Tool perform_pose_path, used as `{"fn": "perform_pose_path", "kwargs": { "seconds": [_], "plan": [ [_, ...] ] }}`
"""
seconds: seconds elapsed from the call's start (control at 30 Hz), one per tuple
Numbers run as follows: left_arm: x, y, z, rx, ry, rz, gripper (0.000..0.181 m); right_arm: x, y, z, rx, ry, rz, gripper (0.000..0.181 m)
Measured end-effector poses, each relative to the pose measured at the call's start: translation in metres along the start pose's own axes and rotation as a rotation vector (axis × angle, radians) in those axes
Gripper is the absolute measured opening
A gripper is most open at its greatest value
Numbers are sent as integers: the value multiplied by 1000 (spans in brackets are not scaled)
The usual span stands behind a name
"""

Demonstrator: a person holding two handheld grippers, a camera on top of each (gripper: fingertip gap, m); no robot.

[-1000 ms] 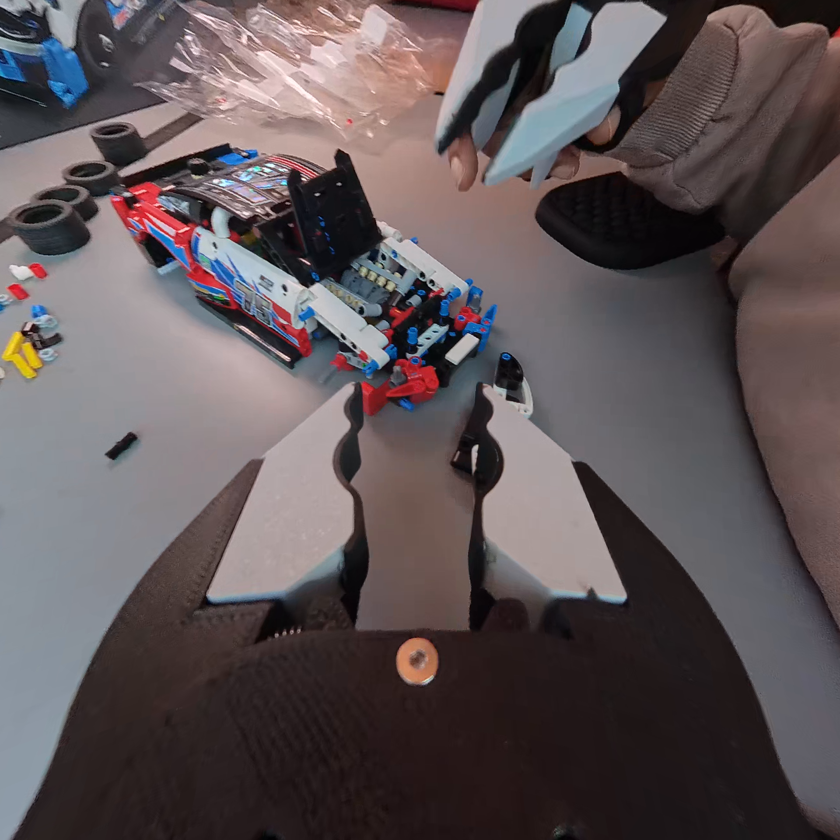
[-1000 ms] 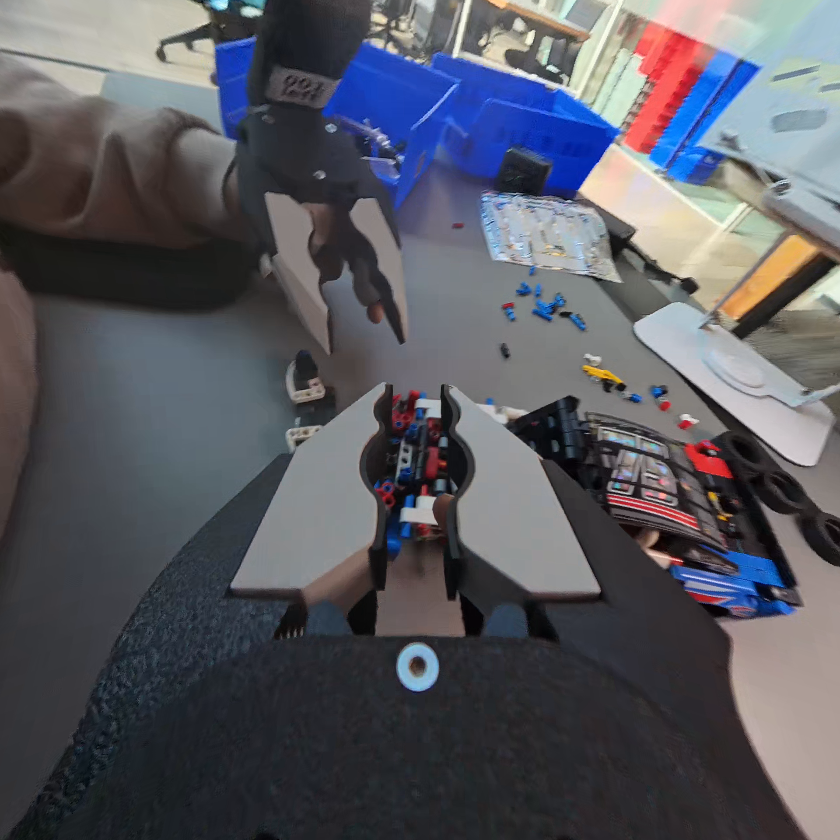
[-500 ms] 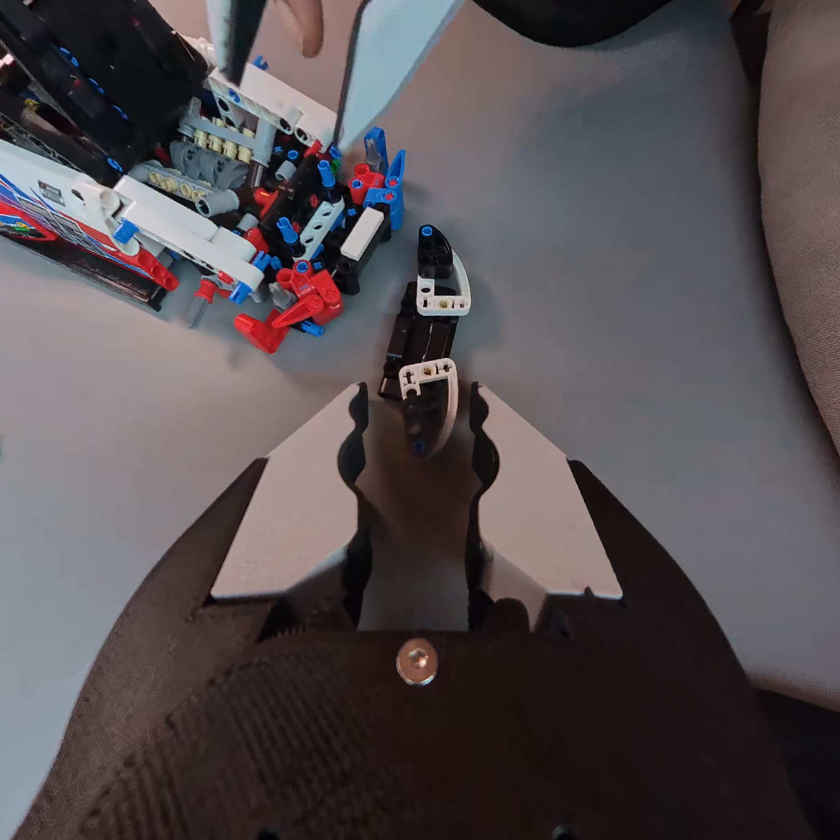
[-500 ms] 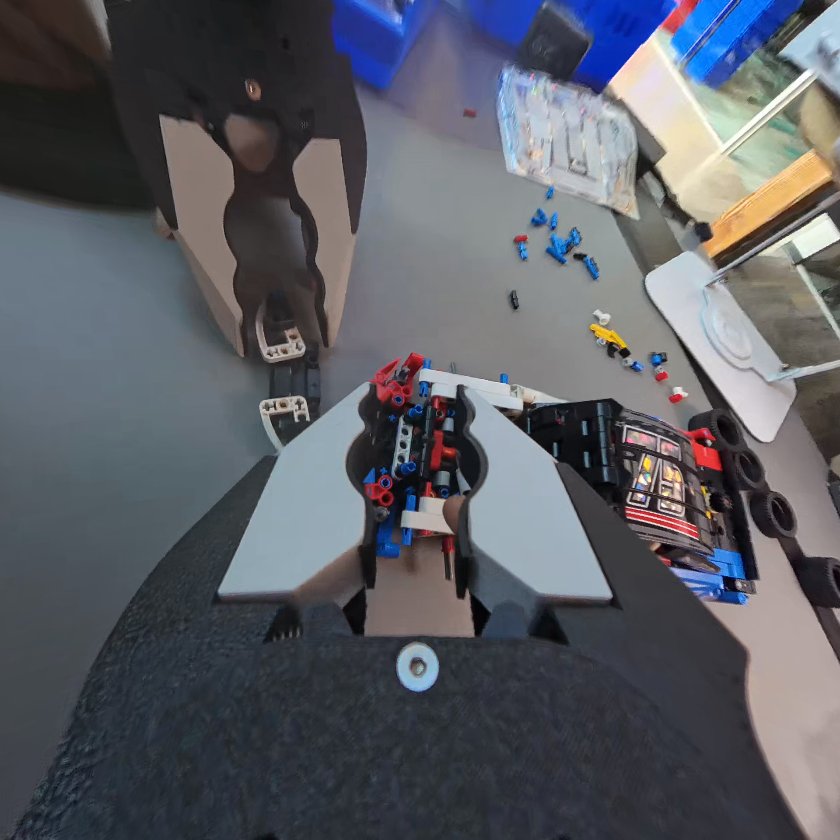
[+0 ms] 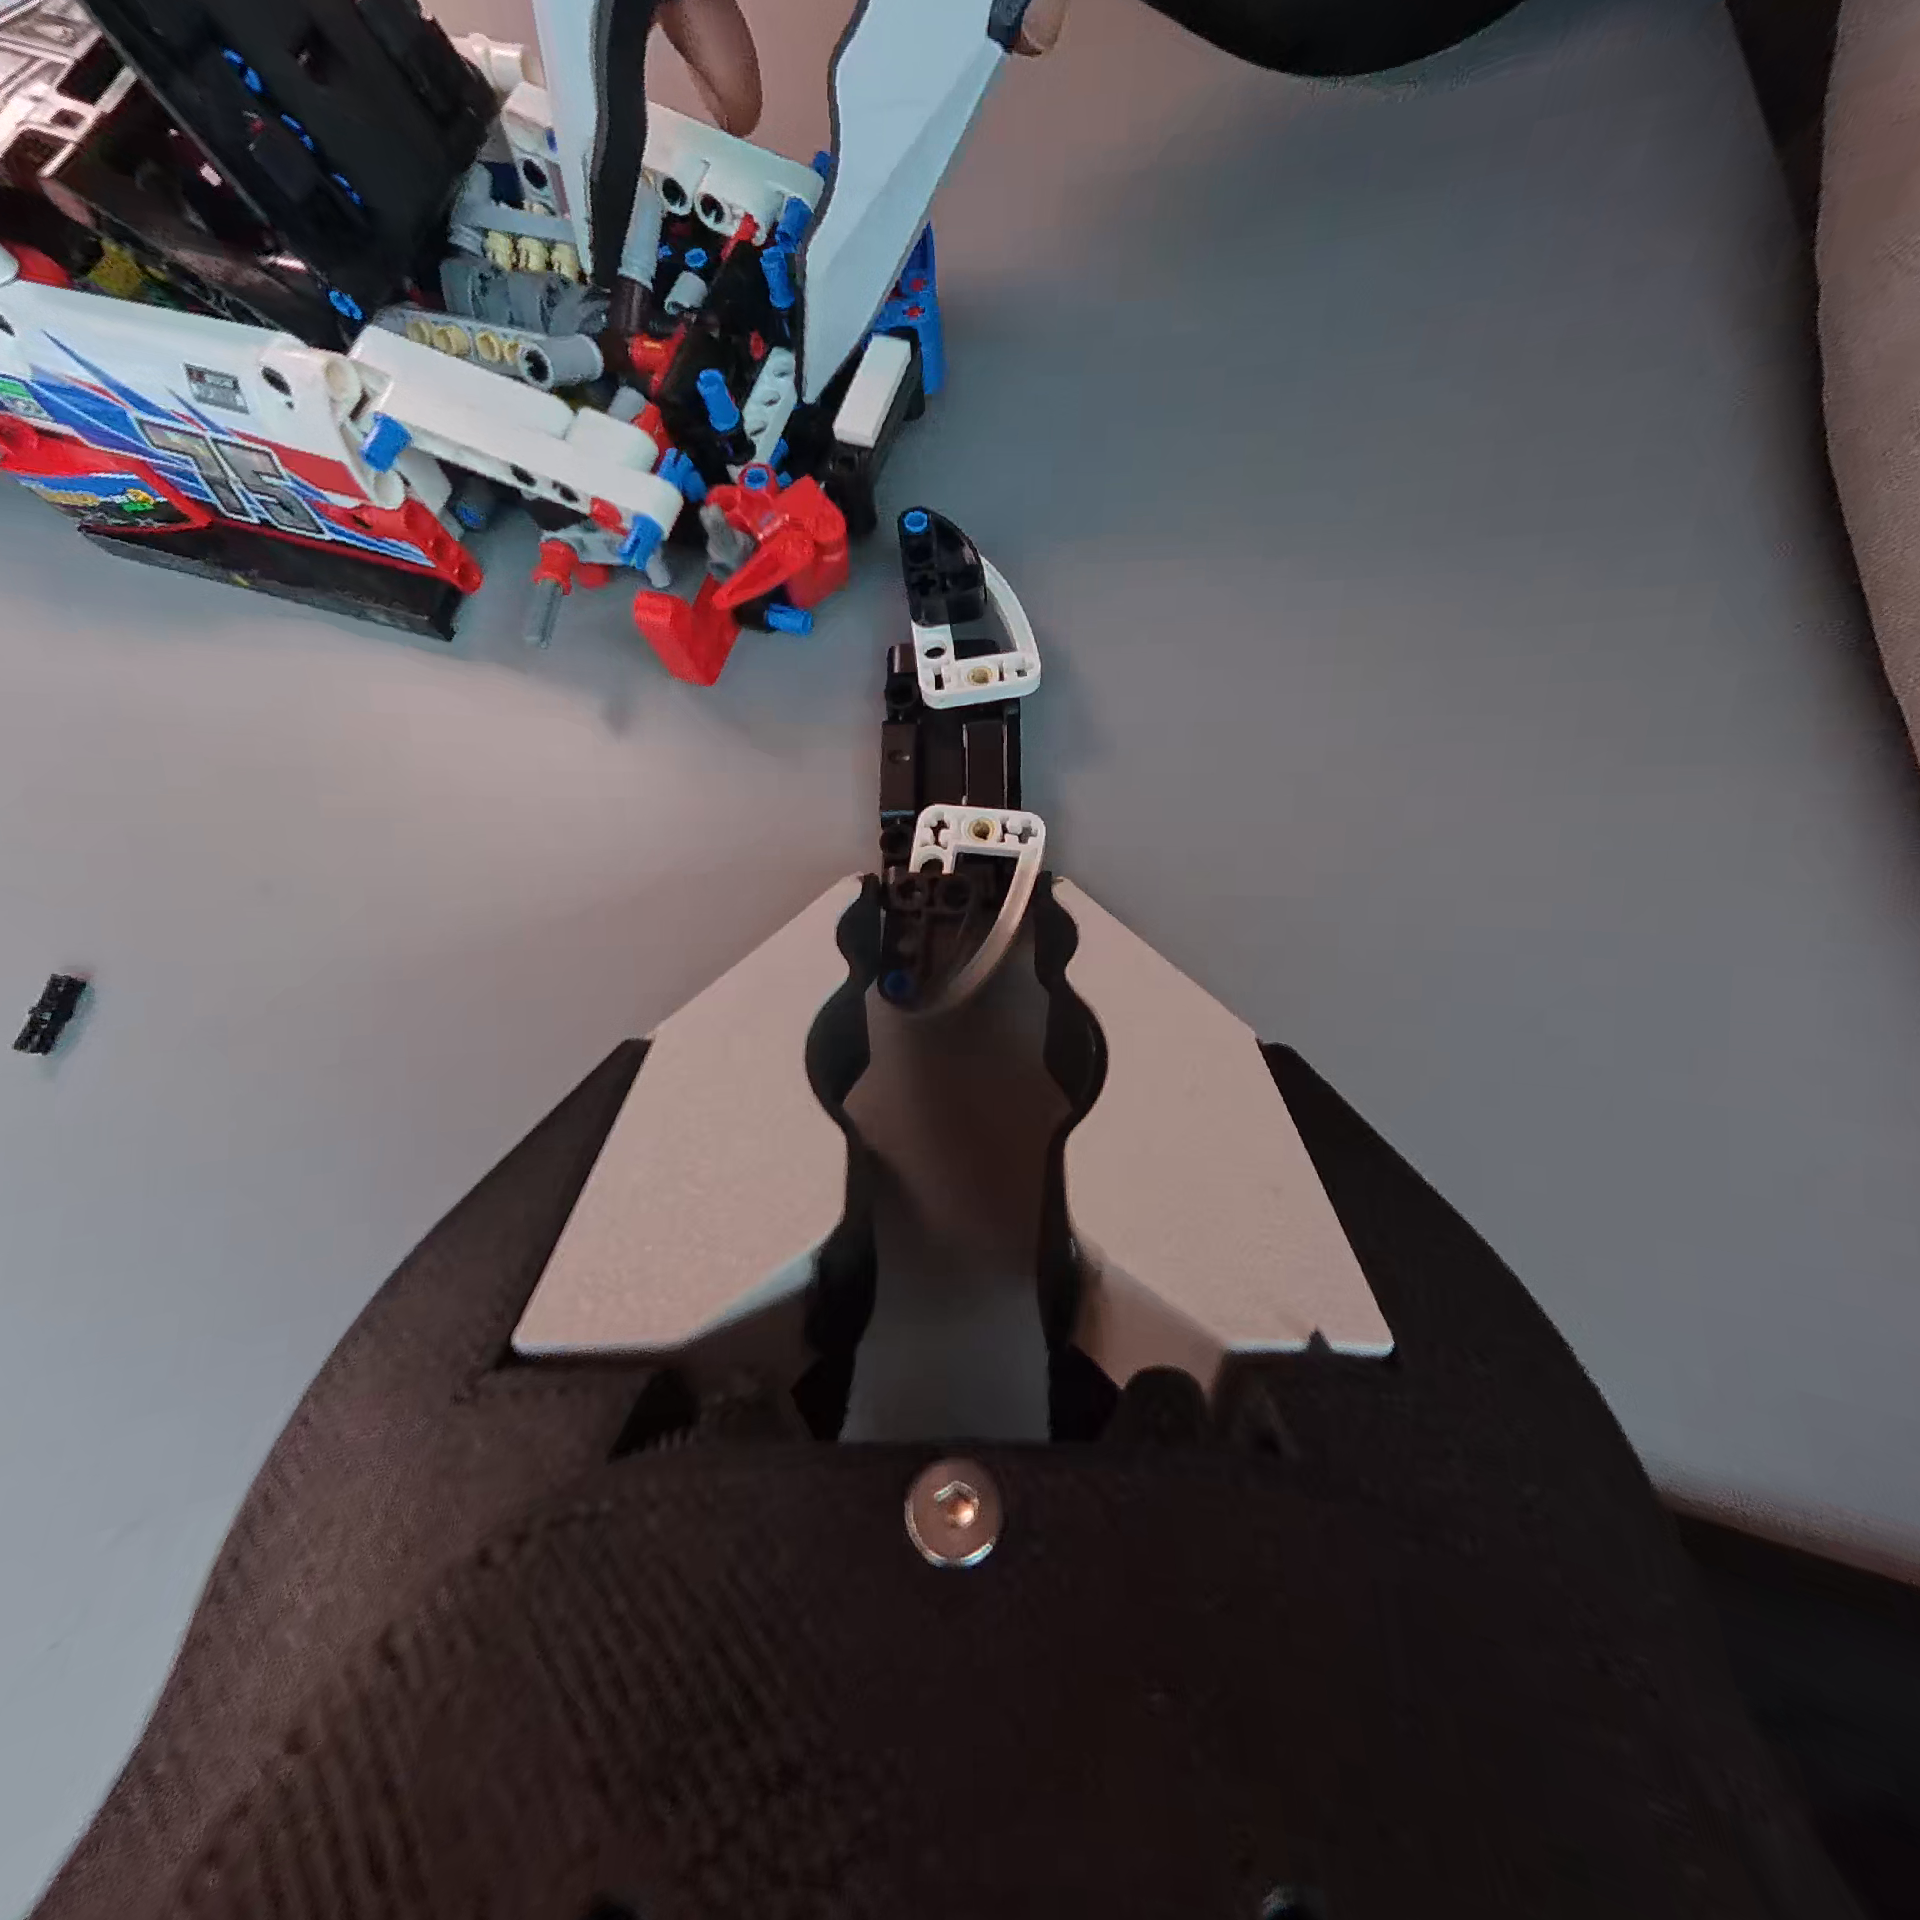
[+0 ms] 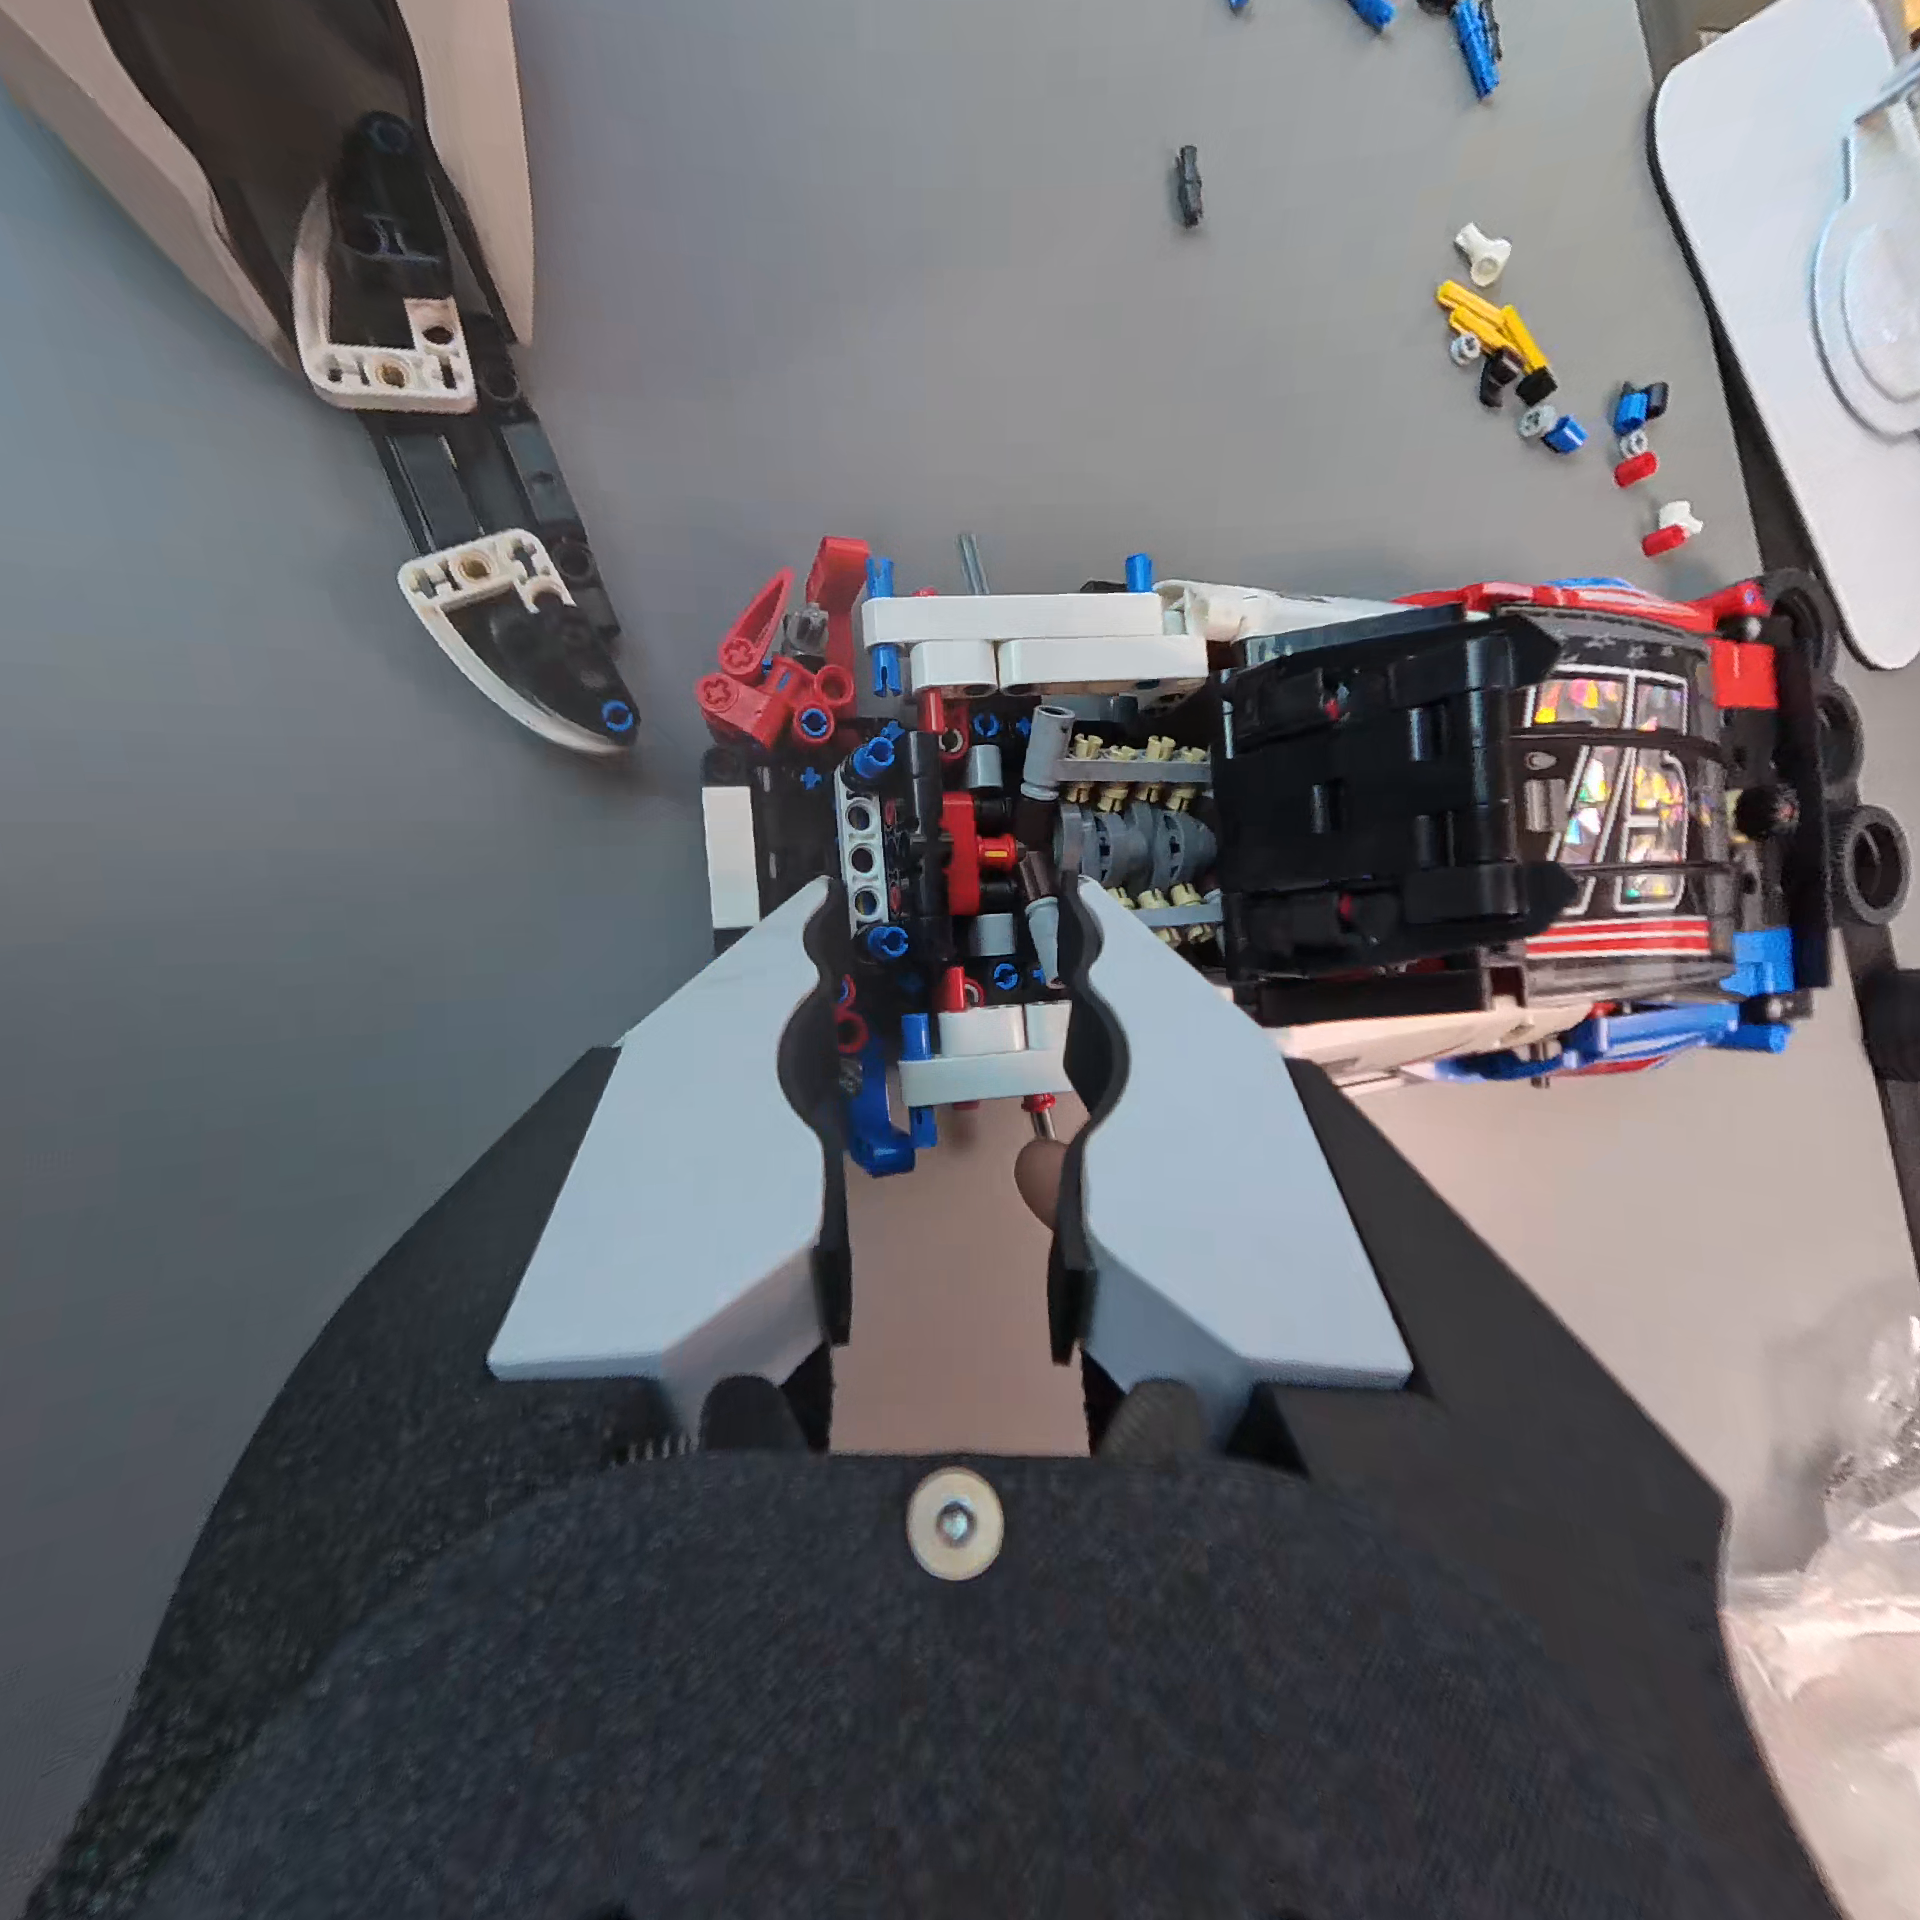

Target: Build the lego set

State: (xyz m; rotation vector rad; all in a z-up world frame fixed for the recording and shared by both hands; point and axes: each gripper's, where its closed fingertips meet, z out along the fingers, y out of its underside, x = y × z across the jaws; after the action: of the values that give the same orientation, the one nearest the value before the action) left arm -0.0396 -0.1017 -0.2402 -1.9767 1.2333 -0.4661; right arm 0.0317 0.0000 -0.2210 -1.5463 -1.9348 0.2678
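On car side (image 5: 223, 473), blue-red number sticker; open left gripper (image 5: 954, 883) around black-white piece (image 5: 961, 769).

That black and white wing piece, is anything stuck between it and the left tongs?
Nothing visible is in the way. The wing piece lies on the bare grey table, and its near tip already sits between the open left tongs.

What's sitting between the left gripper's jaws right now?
The near curved end of the black-and-white sub-assembly lies between the open jaws of the left gripper, resting on the grey table. Whether the jaws touch it is unclear; its underside is hidden.
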Motion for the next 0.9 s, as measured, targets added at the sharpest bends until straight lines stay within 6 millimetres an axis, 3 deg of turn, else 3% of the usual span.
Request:
{"fn": "perform_pose_path", "kwargs": {
  "seconds": [0.37, 0.53, 0.63, 0.7, 0.8, 0.9],
  "plan": [
    [-17, 5, -5, 7, -61, -32, 29, 46, 55, -18, -48, 117, 127, 37],
    [-18, 5, -4, 9, -65, -34, 28, 58, 69, -31, -49, 131, 109, 40],
    [-18, 5, -4, 6, -67, -30, 28, 55, 42, -53, 65, 101, 113, 38],
    [-18, 4, -4, 4, -70, -27, 27, 39, 15, -60, 156, 34, 89, 39],
    [-19, 4, -3, 3, -80, -25, 27, -1, -18, -51, 225, -128, 29, 41],
    [-21, 4, -3, -5, -100, -28, 27, -38, -39, -26, 228, -266, -12, 43]
  ]
}}
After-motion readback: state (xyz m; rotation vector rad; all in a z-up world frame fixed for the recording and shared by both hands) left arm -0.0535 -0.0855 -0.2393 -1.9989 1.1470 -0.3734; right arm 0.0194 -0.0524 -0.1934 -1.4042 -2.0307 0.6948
